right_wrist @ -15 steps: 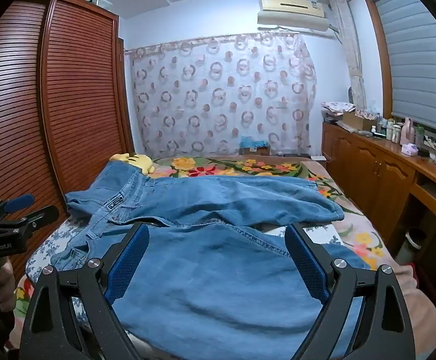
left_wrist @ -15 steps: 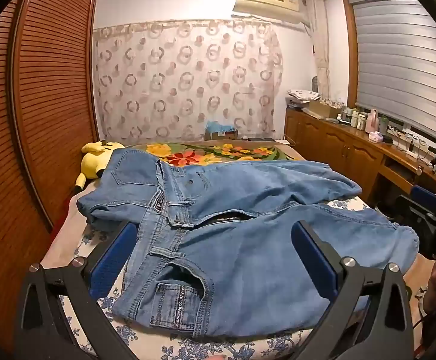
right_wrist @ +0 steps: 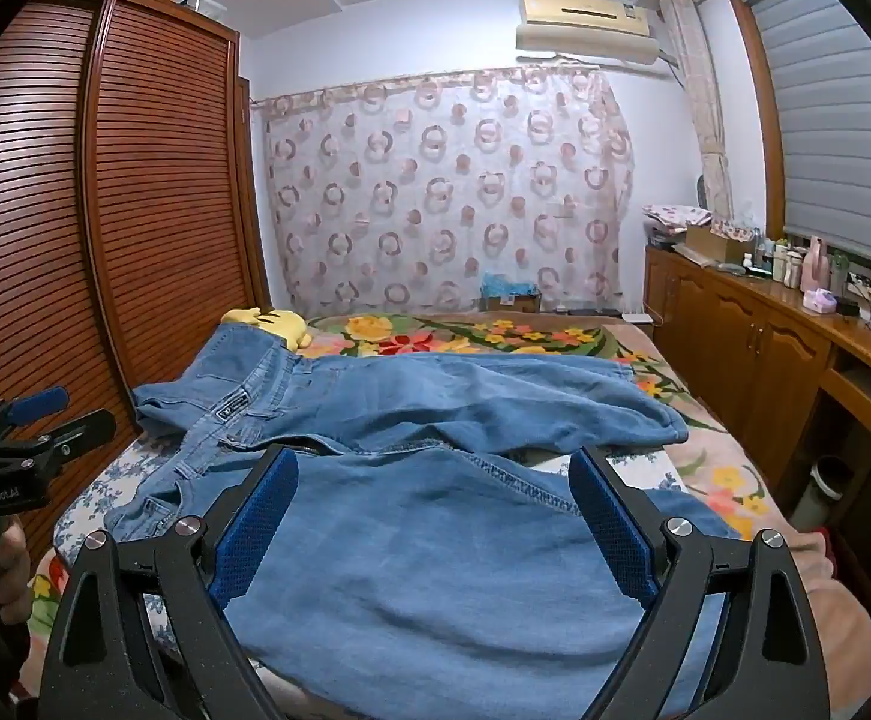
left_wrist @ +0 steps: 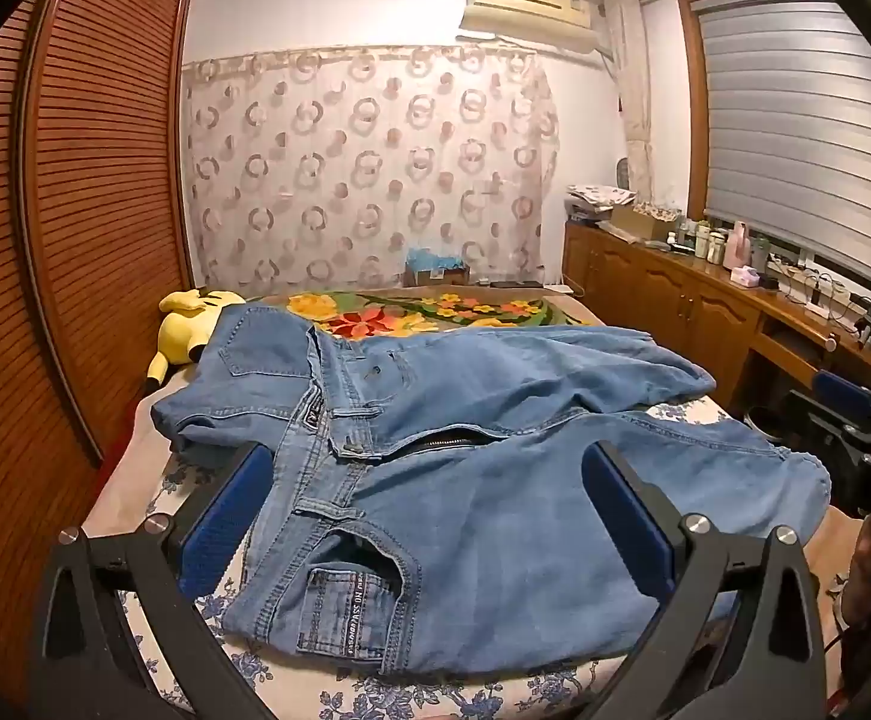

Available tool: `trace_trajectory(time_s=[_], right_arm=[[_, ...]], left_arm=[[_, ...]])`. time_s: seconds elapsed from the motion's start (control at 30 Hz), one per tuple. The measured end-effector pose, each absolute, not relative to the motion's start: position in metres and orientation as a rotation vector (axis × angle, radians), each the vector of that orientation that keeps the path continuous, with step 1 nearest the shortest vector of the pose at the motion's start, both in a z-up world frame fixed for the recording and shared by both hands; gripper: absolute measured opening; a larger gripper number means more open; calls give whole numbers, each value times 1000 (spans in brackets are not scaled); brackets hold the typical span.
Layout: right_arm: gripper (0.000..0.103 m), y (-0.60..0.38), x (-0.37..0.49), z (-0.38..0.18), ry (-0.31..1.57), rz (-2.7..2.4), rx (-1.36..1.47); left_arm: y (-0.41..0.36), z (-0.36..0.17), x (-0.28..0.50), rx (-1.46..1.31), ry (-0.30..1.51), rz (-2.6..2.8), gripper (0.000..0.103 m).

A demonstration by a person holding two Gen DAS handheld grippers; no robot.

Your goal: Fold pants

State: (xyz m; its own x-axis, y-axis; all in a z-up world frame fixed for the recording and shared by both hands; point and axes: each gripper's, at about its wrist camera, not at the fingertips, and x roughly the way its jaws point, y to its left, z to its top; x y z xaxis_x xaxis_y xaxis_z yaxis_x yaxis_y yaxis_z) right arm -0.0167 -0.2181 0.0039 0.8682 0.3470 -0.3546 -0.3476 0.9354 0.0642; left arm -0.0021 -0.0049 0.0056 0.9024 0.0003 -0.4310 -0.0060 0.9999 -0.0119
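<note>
The blue pants (left_wrist: 435, 480) lie spread on the bed (left_wrist: 135, 480), with the waist to the left and the two legs running right. Almost nothing has changed from half a second ago: the pants lie the same way, and no fold has been made yet.

The left gripper (left_wrist: 429, 516) hangs above the waist and pocket. Its jaws are wide apart and hold nothing. The right gripper (right_wrist: 435, 516) hangs above the near leg, also wide apart and empty. It looks like the folding is only about to start.

A yellow plush toy (left_wrist: 189, 324) sits by the far waist, just beside the pants. The far leg is a bit crumpled, which may make a neat fold harder.
</note>
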Motion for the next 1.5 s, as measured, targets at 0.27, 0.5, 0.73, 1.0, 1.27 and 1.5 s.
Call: trace_trajectory(time_s=[0.27, 0.5, 0.73, 1.0, 1.27, 1.5], right_arm=[[93, -215, -18, 5, 371, 366, 1], [93, -215, -16, 7, 369, 367, 3], [93, -217, -18, 10, 368, 367, 1], [93, -217, -19, 9, 365, 369, 2], [93, -216, -21, 9, 364, 369, 4], [93, -216, -21, 9, 364, 371, 6]], left_arm=[[-6, 8, -6, -14, 436, 0, 103], [-6, 9, -7, -14, 435, 1, 103], [-5, 9, -7, -16, 434, 0, 103], [-5, 9, -7, -15, 431, 0, 103], [-6, 9, -7, -15, 430, 0, 103], [-7, 10, -8, -15, 429, -1, 103]])
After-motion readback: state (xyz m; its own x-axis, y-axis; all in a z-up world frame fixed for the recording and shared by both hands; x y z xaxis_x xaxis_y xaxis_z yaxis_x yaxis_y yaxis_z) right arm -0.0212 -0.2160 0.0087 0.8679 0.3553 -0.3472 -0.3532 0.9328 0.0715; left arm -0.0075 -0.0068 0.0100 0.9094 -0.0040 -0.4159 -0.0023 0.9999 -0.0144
